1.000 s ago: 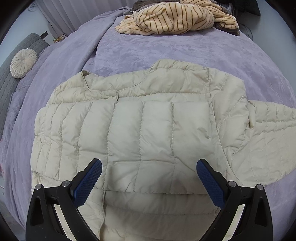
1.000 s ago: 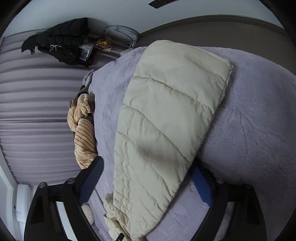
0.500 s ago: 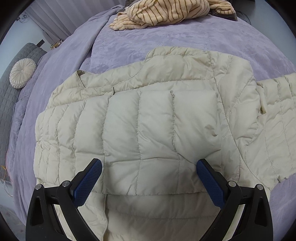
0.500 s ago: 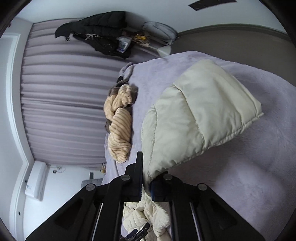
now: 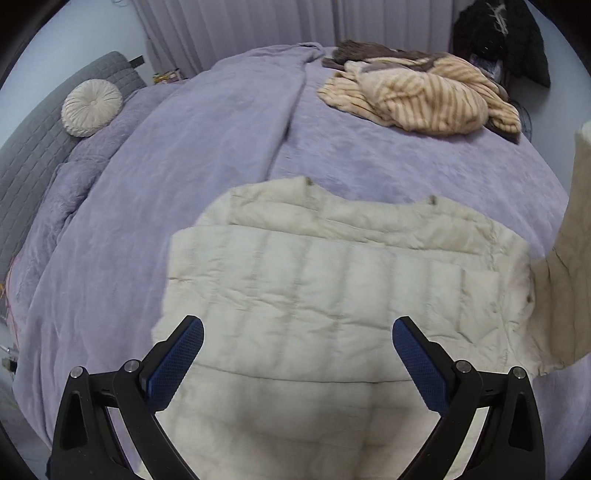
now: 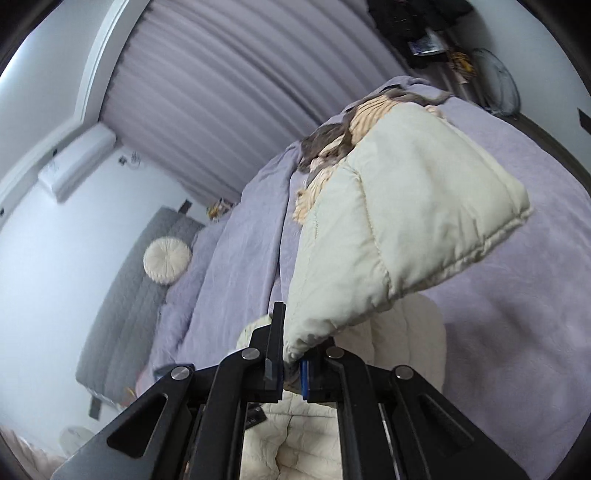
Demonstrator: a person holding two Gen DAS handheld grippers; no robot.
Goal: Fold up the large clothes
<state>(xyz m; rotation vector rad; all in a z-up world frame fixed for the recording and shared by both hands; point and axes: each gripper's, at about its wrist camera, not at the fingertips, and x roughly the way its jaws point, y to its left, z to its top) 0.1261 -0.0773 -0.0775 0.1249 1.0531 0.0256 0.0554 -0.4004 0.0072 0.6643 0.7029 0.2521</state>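
Note:
A cream quilted puffer jacket (image 5: pixel 332 288) lies flat on the lilac bedspread (image 5: pixel 207 155), one side folded across its body. My left gripper (image 5: pixel 297 354) hovers open above the jacket's lower part, blue pads wide apart, nothing between them. In the right wrist view my right gripper (image 6: pixel 293 363) is shut on the jacket's sleeve (image 6: pixel 399 229), pinching it near its edge. The sleeve is lifted off the bed and its cuff end sticks up past the fingers. The raised sleeve (image 5: pixel 576 258) also shows at the right edge of the left wrist view.
A striped tan garment heap (image 5: pixel 424 96) lies at the far side of the bed. A round cream cushion (image 5: pixel 92 107) rests against the grey quilted headboard (image 5: pixel 33 155). Dark clothes (image 5: pixel 506 33) hang at the far right by the curtains (image 6: pixel 240 92).
My right gripper closed on the sleeve, lifted it off the bed and rolled. The left gripper pulled back and up, still open, so more bed shows.

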